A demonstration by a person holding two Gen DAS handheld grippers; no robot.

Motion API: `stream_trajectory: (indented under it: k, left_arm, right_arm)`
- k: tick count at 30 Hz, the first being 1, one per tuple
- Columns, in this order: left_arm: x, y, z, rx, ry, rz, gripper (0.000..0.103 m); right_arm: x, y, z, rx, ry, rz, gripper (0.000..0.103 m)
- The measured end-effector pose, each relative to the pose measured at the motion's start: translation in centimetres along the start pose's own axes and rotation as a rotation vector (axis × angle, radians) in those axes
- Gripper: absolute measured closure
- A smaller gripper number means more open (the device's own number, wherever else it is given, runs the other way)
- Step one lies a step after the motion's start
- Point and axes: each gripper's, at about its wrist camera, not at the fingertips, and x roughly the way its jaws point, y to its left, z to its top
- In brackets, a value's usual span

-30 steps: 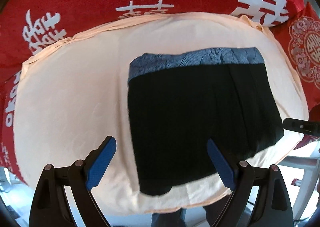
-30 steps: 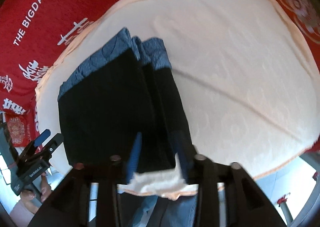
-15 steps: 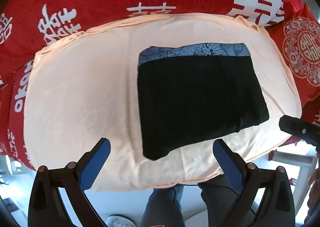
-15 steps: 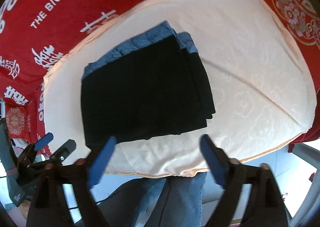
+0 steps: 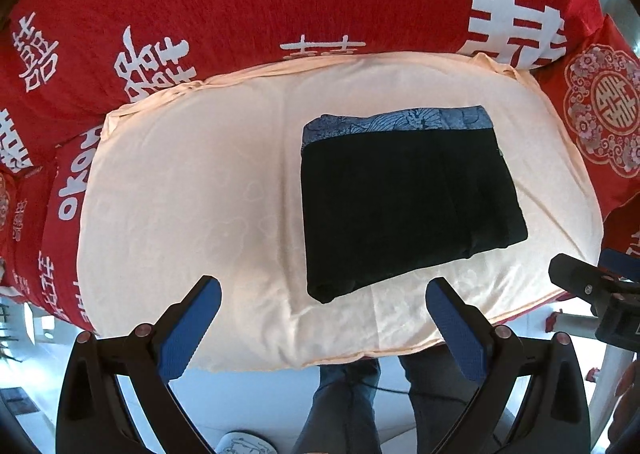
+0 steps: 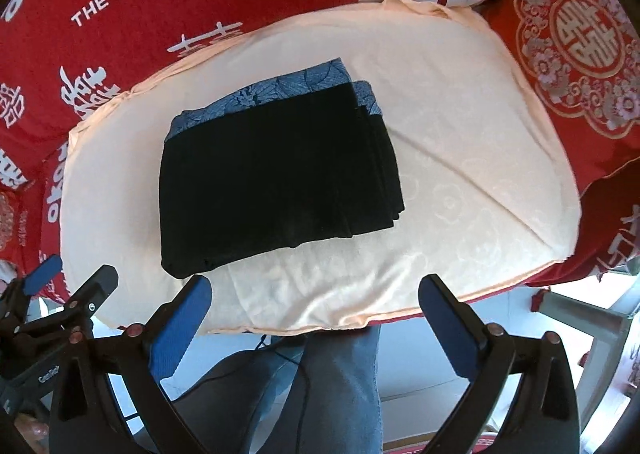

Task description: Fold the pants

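With both grippers hanging above the near edge of the peach cloth [image 5: 192, 181], the fold itself reads as done and the step in hand is the release and pull-away. Pants [image 5: 404, 205] lie as a compact black rectangle on the cloth, right of centre in the left wrist view, blue patterned waistband [image 5: 396, 125] along the far edge, stacked layers showing at the right edge. Nothing touches them.

Left gripper [image 5: 320, 318]: fingers spread wide, nothing between the blue pads [image 5: 188, 330], only cloth and the counter's near edge below. Its jaws have just been opening.

Right gripper [image 6: 316, 318]: fingers likewise released and empty; its jaws have just been opening too, and no fabric lies between them. Both sit clear of the pants, near side.

Red printed cover [image 5: 260, 9] lies under the cloth on the far, left and right sides. Person's legs [image 6: 332, 386] visible below the counter edge.

Judgement: task near complete. Right-hand layers are slightly stepped, not flush. Next move, if any, calls for a light squaring of that edge without dragging the top layer; otherwise withdraw.
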Motion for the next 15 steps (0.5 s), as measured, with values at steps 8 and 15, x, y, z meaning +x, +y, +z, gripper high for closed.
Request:
stream_trajectory:
  k: [8,15]
  left_arm:
    - [-1.9,0.4,-0.2,-0.002,-0.034,0.038,0.000]
    - [-2.6,0.2,-0.1,-0.037,-0.039,0.056,0.000]
  right_arm:
    - [-2.2,0.8,-0.5,0.006,-0.037,-0.014,0.000]
    - [-3.7,1.7,-0.3,-0.049,-0.062,-0.024,0.000]
